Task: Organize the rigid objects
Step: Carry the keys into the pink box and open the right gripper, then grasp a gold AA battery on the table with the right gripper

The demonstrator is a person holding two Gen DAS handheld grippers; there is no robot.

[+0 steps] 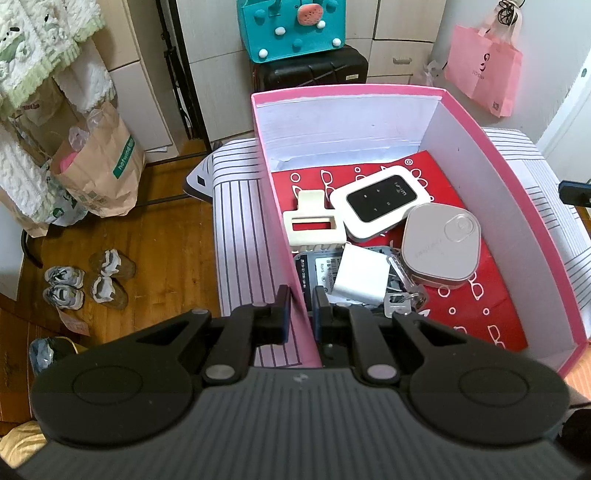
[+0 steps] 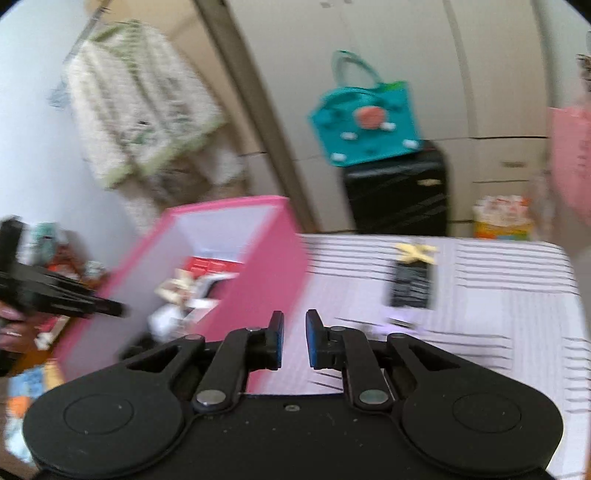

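A pink box [image 1: 275, 206] stands on a striped cloth and holds a cream hair clip [image 1: 314, 225], a white wifi router [image 1: 380, 201], a grey square device [image 1: 439, 245], a white charger cube [image 1: 360, 275] and keys [image 1: 400, 291]. My left gripper [image 1: 301, 306] is shut on the box's left wall, one finger inside and one outside. My right gripper [image 2: 294, 338] hangs above the cloth beside the box [image 2: 258, 266], its jaws a narrow gap apart and empty. A black remote-like object [image 2: 412, 286] and a yellow clip [image 2: 415, 253] lie on the cloth ahead of it. The right wrist view is blurred.
A teal bag [image 1: 291, 27] sits on a black suitcase [image 1: 314, 68] behind the box. A pink bag [image 1: 484, 72] hangs at right. Paper bags [image 1: 99, 173] and shoes [image 1: 86, 284] are on the wooden floor at left. The striped cloth [image 2: 498, 317] extends to the right.
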